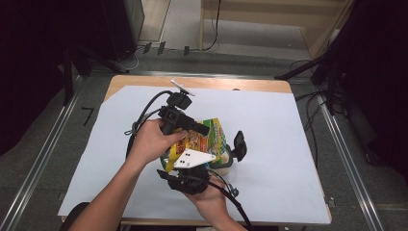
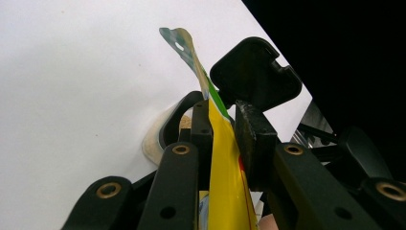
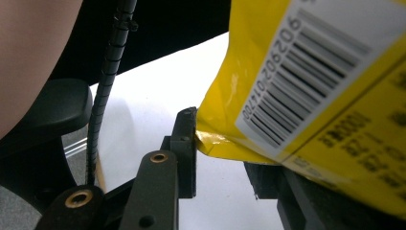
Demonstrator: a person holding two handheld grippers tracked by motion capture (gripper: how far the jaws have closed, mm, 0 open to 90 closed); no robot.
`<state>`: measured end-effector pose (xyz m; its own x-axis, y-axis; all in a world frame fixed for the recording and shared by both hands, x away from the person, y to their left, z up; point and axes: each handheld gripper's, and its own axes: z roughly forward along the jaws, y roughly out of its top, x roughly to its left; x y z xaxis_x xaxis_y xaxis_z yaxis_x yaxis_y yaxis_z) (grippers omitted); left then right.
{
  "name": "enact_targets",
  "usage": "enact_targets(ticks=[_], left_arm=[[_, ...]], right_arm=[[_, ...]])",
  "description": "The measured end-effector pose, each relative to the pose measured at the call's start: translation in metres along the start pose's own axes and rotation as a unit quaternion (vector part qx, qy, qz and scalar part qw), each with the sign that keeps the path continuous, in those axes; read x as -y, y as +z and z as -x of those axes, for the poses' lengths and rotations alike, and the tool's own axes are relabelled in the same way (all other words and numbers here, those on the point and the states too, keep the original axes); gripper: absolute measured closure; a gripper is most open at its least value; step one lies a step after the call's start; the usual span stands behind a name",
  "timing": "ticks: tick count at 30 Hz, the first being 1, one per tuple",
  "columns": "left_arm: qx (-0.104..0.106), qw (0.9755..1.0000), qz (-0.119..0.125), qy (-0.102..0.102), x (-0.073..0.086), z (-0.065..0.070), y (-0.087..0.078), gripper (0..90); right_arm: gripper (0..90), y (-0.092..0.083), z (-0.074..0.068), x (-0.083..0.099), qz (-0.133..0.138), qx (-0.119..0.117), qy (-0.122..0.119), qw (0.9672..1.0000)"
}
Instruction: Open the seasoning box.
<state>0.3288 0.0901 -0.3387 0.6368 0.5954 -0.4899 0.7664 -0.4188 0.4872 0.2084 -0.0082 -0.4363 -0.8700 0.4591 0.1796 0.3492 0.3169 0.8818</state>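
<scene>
In the high view, both hands meet at mid-frame over the white-covered desk (image 1: 269,144); the left tongs (image 1: 204,129) and right tongs (image 1: 226,161) hold a yellow-and-green printed foil pouch (image 1: 211,139) between them. In the left gripper view, the jaws clamp the pouch's yellow edge (image 2: 222,167) at lower centre. In the right gripper view, the jaws pinch its barcoded corner (image 3: 306,96), right of centre.

A yellow and green snack bag (image 1: 207,139) is seen held above the middle of the white-covered worktop (image 1: 269,144), printed face up in the high view. Its barcode panel is shown on the yellow underside, and its sealed top edge is pointed away.
</scene>
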Motion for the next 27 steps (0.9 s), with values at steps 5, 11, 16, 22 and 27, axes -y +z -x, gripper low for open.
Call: enact_targets(ticks=[5,11,16,22,27], left_arm=[[-0.002,1.0000,-0.005,0.003,0.0002,0.0008,0.0014,78.7],[-0.001,0.9999,-0.012,0.004,0.0005,0.0028,0.0038,78.5],[0.002,0.9999,-0.014,0.001,0.0005,0.0024,0.0042,78.5],[0.006,0.9999,-0.012,-0.007,-0.0001,-0.0022,0.0024,78.5],[0.003,0.9999,-0.005,-0.010,-0.0003,-0.0037,-0.0004,78.4]], right_arm=[[70.1,0.0013,0.0023,0.0011,-0.001,0.002,-0.001,1.0000],[70.5,0.0025,0.0064,0.0032,-0.002,0.000,0.008,1.0000],[70.5,0.0024,0.0063,0.0032,-0.003,0.001,0.009,1.0000],[70.2,0.0012,0.0023,0.0012,-0.003,0.002,0.002,1.0000],[69.9,-0.0002,-0.0011,-0.0010,-0.002,0.001,-0.003,1.0000]])
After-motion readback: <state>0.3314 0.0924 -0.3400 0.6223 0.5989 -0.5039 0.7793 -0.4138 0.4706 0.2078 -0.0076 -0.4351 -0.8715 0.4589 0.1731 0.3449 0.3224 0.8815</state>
